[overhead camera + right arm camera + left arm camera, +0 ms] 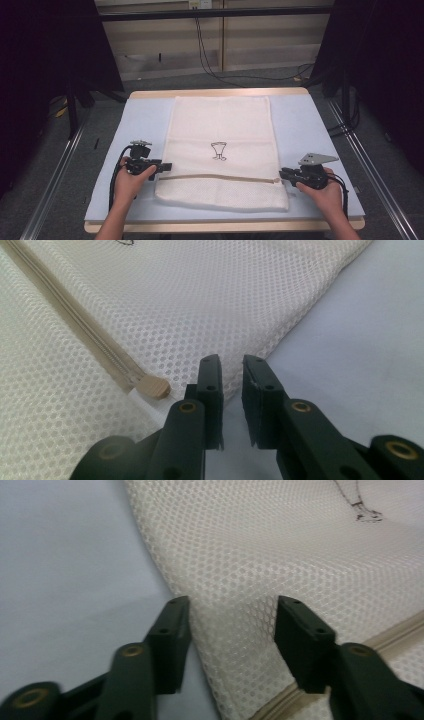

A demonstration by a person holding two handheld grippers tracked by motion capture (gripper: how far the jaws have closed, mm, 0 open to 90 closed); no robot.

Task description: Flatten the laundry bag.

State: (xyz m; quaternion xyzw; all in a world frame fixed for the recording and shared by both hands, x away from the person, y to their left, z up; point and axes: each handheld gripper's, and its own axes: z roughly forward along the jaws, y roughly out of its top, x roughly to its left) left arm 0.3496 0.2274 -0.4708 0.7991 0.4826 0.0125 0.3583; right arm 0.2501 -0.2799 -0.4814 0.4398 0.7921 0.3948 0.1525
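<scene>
Mesh bag: one cream mesh bag (220,127) lay flat and lengthwise on the middle of the table, its near end toward the person.
Zipper: one beige zipper (215,177) ran across the bag near that end; in the right gripper view its end tab (154,386) sat just beside the bag's edge.
Print: one small dark line drawing (219,150) marked the middle of the bag.
Left gripper: the left gripper (167,166) was at the bag's left edge, about level with the zipper; in the left gripper view its two jaws stood apart over the bag's edge (200,625), mesh between them, one jaw over the mat and one over the bag. Whether the pads pressed the mesh could not be told.
Right gripper: the right gripper (281,173) was at the bag's right edge beside the zipper's end; in the right gripper view its two jaws stood close together with a narrow gap, the bag's edge (235,385) just ahead of the tips. Nothing was seen clamped between them.
Hands: two, the left hand (131,181) and the right hand (325,192), each holding one gripper.
Mat: one pale blue mat (305,125) lay under the bag.
Table: one wooden table (220,92) carried the mat.
</scene>
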